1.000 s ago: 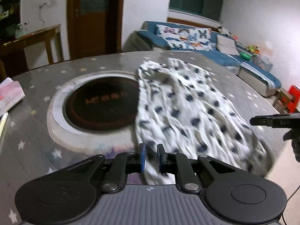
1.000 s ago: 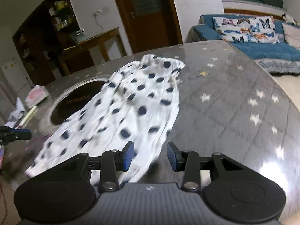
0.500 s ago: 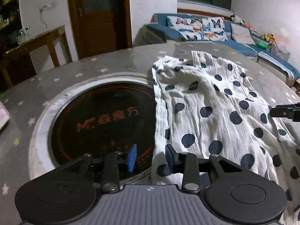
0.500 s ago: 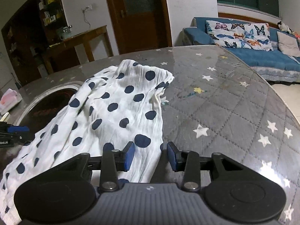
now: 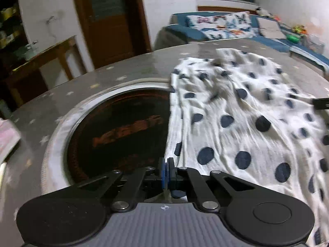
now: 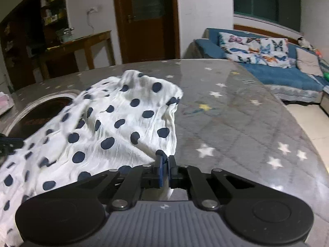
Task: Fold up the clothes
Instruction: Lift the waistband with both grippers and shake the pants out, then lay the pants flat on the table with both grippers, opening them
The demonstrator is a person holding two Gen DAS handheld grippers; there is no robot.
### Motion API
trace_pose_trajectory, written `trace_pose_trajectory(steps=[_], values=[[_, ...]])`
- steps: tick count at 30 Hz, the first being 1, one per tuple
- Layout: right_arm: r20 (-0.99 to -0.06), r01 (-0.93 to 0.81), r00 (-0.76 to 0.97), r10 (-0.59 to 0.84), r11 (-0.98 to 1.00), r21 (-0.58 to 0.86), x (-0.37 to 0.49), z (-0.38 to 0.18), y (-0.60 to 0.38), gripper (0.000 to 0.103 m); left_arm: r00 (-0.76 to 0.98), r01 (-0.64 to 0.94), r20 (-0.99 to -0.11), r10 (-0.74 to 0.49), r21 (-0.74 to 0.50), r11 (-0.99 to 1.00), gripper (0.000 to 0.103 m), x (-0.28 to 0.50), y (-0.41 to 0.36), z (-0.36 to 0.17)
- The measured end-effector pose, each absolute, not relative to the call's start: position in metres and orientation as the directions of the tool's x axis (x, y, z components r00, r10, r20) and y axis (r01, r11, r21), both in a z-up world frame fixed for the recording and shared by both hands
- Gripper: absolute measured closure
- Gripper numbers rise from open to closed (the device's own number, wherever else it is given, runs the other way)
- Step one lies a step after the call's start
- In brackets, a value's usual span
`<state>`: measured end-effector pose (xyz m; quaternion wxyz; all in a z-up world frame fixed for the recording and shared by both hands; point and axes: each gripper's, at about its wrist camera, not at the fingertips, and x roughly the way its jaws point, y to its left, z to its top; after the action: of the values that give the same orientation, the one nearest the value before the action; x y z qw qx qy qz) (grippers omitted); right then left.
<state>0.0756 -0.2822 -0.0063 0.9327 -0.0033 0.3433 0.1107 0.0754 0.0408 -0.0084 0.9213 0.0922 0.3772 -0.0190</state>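
The left gripper (image 5: 167, 169) was clamped on the near edge of the cloth (image 5: 236, 111); the right gripper (image 6: 164, 167) pinched its other corner on the table (image 6: 236, 123).

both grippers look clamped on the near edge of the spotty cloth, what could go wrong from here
1. Each grip looks thin: the left gripper and right gripper pinch only the polka-dot cloth at its very edge, so a corner may slip out when lifted.
2. The far end is bunched and wrinkled, so folding now may trap creases.
3. The cloth overlaps the round inset in the table; dragging might snag its rim.
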Motion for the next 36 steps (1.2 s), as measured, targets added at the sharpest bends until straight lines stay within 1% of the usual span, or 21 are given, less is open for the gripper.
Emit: trace_pose_trajectory(steps=[3,6,8,9,12,17,19,22,23,24,25,26,27,28,30,32,35,36], values=[[-0.654,-0.182,0.736,0.177,0.981,0.061,0.068,-0.008,-0.293,0.099,0.705,0.079,-0.706,0.062,0.165,0.983,0.101,0.072,0.054,-0.009],[-0.665,-0.189,0.726,0.176,0.98,0.053,0.061,-0.01,-0.298,0.096,0.697,0.078,-0.714,0.075,0.18,0.981,0.101,0.067,0.06,-0.009],[-0.668,-0.197,0.719,0.192,0.978,0.069,0.059,-0.004,-0.3,0.087,0.687,0.084,-0.724,0.068,0.173,0.981,0.1,0.067,0.062,-0.008],[-0.664,-0.202,0.721,0.196,0.977,0.069,0.06,-0.001,-0.301,0.086,0.683,0.085,-0.727,0.062,0.165,0.983,0.097,0.068,0.064,-0.005],[-0.653,-0.218,0.728,0.209,0.974,0.068,0.065,0.01,-0.303,0.085,0.691,0.08,-0.721,0.06,0.159,0.984,0.095,0.072,0.065,0.003],[-0.649,-0.213,0.728,0.224,0.972,0.096,0.099,0.021,-0.305,0.08,0.705,0.066,-0.707,0.056,0.144,0.987,0.095,0.097,0.059,0.021],[-0.653,-0.206,0.721,0.232,0.971,0.117,0.118,0.02,-0.305,0.08,0.708,0.062,-0.704,0.052,0.135,0.989,0.095,0.114,0.055,0.025],[-0.658,-0.196,0.711,0.248,0.969,0.153,0.146,0.017,-0.304,0.078,0.712,0.068,-0.701,0.045,0.132,0.989,0.092,0.143,0.047,0.029],[-0.659,-0.198,0.709,0.252,0.968,0.157,0.155,0.017,-0.303,0.076,0.713,0.073,-0.699,0.043,0.134,0.988,0.089,0.153,0.044,0.029],[-0.659,-0.203,0.707,0.258,0.966,0.161,0.163,0.016,-0.302,0.074,0.716,0.08,-0.697,0.037,0.134,0.988,0.08,0.164,0.041,0.03],[-0.659,-0.208,0.704,0.264,0.964,0.165,0.171,0.015,-0.301,0.07,0.719,0.086,-0.694,0.031,0.134,0.987,0.074,0.174,0.037,0.03],[-0.658,-0.213,0.703,0.27,0.963,0.167,0.178,0.014,-0.299,0.07,0.722,0.093,-0.692,0.026,0.134,0.987,0.067,0.185,0.033,0.031],[-0.659,-0.222,0.699,0.279,0.96,0.171,0.186,0.014,-0.298,0.07,0.724,0.1,-0.689,0.019,0.133,0.986,0.063,0.196,0.03,0.031],[-0.659,-0.232,0.694,0.289,0.957,0.176,0.194,0.014,-0.297,0.069,0.725,0.113,-0.688,0.008,0.131,0.985,0.063,0.207,0.026,0.031],[-0.663,-0.248,0.682,0.308,0.951,0.187,0.208,0.012,-0.294,0.068,0.722,0.138,-0.692,-0.012,0.128,0.982,0.056,0.229,0.019,0.029],[-0.668,-0.259,0.67,0.323,0.946,0.198,0.221,0.009,-0.293,0.066,0.719,0.154,-0.694,-0.022,0.128,0.98,0.055,0.248,0.011,0.024],[-0.682,-0.274,0.647,0.34,0.939,0.209,0.235,0.002,-0.291,0.066,0.716,0.192,-0.697,-0.044,0.135,0.972,0.049,0.274,-0.001,0.015],[-0.685,-0.277,0.639,0.349,0.936,0.217,0.238,0.0,-0.29,0.066,0.712,0.203,-0.7,-0.052,0.135,0.97,0.049,0.281,-0.005,0.012]])
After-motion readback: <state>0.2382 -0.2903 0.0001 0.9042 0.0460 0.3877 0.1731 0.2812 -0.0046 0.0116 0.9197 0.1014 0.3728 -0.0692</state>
